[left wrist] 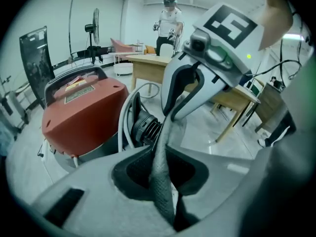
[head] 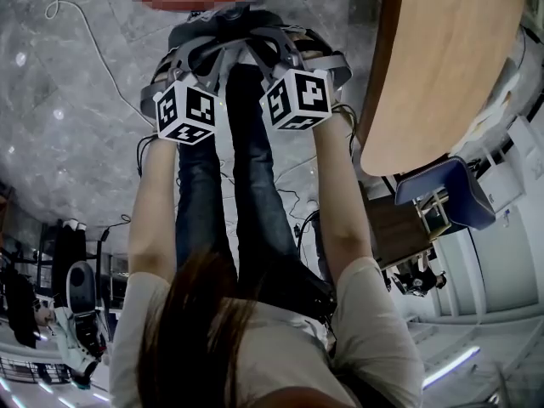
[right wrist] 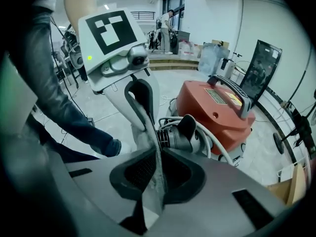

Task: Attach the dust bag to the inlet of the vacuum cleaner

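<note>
A grey fabric dust bag is stretched as a taut strip between my two grippers. In the left gripper view, my left gripper is shut on one edge of it, and the strip runs up to the right gripper opposite. The right gripper view shows my right gripper shut on the bag, facing the left gripper. The red vacuum cleaner stands on the floor just beyond the jaws. Its black ribbed inlet lies right behind the bag. In the head view both marker cubes sit side by side.
A light wooden table and a blue chair stand at the right. The person's jeans-clad legs are below the grippers. White cables trail over the grey floor. Further off stand another person, a fan and desks.
</note>
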A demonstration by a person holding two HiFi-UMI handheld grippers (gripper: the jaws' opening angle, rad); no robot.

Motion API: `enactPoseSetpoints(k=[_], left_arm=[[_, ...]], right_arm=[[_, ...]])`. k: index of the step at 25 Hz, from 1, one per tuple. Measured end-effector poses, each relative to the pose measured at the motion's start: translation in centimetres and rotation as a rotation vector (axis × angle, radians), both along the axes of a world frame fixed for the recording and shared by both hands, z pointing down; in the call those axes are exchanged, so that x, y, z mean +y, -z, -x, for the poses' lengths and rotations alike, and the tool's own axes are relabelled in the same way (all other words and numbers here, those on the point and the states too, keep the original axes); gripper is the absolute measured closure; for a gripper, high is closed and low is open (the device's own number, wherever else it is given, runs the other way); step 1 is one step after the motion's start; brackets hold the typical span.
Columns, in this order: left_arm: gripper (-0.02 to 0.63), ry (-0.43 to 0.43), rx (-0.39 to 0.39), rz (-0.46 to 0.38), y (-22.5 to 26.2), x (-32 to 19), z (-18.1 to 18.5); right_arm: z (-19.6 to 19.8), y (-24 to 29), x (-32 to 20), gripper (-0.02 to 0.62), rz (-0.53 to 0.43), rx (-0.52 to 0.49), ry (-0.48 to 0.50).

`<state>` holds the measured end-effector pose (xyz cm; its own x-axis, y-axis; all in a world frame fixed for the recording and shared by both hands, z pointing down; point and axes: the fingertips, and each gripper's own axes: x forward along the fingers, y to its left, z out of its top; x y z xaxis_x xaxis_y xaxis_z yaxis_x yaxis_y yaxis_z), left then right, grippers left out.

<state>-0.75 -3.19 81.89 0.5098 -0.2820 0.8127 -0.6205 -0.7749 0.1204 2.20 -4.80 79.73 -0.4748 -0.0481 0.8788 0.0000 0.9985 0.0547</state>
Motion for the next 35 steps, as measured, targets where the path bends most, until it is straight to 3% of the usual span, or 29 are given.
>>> enactPoseSetpoints(k=[4,8,12,15,20,24,28,32,35], left_arm=[[0.543,-0.034,-0.017,0.000,0.0,-0.1,-0.1],[0.541,-0.133,-0.060,-0.017,-0.1,-0.6,-0.2],[0.541,-0.210,-0.096,-0.041,0.2,-0.9,-0.5],[0.541,-0.184,-0.079,-0.042,0.2,-0.8,-0.4],[0.541,-0.050,-0.020,-0.017,0.1,-0.5,-0.3],[0.541,-0.005,-0.007,-0.008,0.1,-0.4,-0.4],[0.541,-0.070,-0.030,-0.005,-0.1,-0.5,-0.2],[0.540,-0.209,-0.075,-0.028,0.0,-1.1,-0.5],[0.537,-0.263,-0.089,-0.041,0.1,-1.2,-0.7]], right_arm=[[-0.2,0.0,0.0,0.554,0.020,-0.038,-0.083],[-0.5,-0.3,-0.1,0.554,0.023,-0.080,-0.207],[-0.9,-0.3,-0.1,0.555,0.031,-0.094,-0.260],[-0.7,-0.3,0.0,0.555,0.019,-0.078,-0.215],[-0.4,-0.4,-0.2,0.555,-0.012,-0.020,-0.018],[-0.3,-0.3,-0.3,0.554,-0.010,-0.014,0.016],[-0.4,-0.5,-0.3,0.552,0.001,-0.047,-0.083],[-0.7,-0.5,-0.5,0.552,0.012,-0.083,-0.205],[-0.9,-0.6,-0.4,0.552,0.012,-0.086,-0.231]])
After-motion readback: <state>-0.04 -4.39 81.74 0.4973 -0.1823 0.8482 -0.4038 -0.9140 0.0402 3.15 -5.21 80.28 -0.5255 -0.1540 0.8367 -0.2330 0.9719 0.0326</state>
